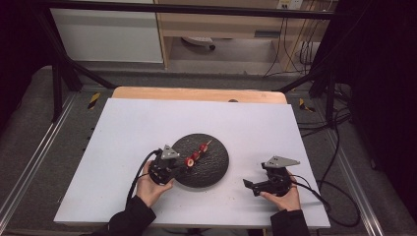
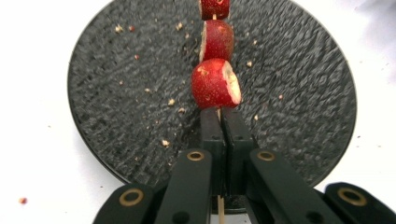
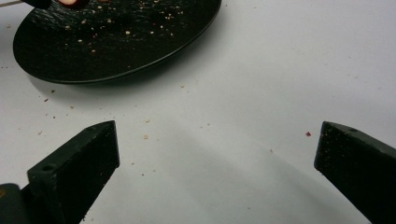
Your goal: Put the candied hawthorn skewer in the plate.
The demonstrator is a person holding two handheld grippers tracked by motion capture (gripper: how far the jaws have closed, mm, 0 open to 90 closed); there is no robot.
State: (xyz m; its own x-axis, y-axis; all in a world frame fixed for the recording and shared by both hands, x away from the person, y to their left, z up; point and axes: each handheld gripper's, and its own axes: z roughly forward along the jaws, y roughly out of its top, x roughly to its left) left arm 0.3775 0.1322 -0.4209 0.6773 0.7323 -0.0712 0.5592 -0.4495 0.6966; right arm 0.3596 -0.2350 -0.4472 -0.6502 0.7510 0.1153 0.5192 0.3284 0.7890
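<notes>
A thin wooden skewer [image 2: 218, 114] carries three red fruit pieces [image 1: 195, 156] [image 2: 215, 84] and hangs over a round black plate [image 1: 216, 164] [image 2: 116, 93]. My left gripper [image 1: 181, 168] [image 2: 222, 116] is shut on the skewer's bare end, just below the nearest fruit, at the plate's left rim. My right gripper [image 1: 252, 186] [image 3: 217, 149] stands open low over the white table, right of the plate, with nothing between its jaws. In the right gripper view the black plate [image 3: 116, 42] lies at the upper left.
Crumbs dot the plate and the white tabletop [image 1: 147, 128] [image 3: 261, 84] around it. A wooden board edge [image 1: 196, 93] runs along the table's far side. Cables [image 1: 334, 196] trail off the right edge, and black frame bars stand at the back.
</notes>
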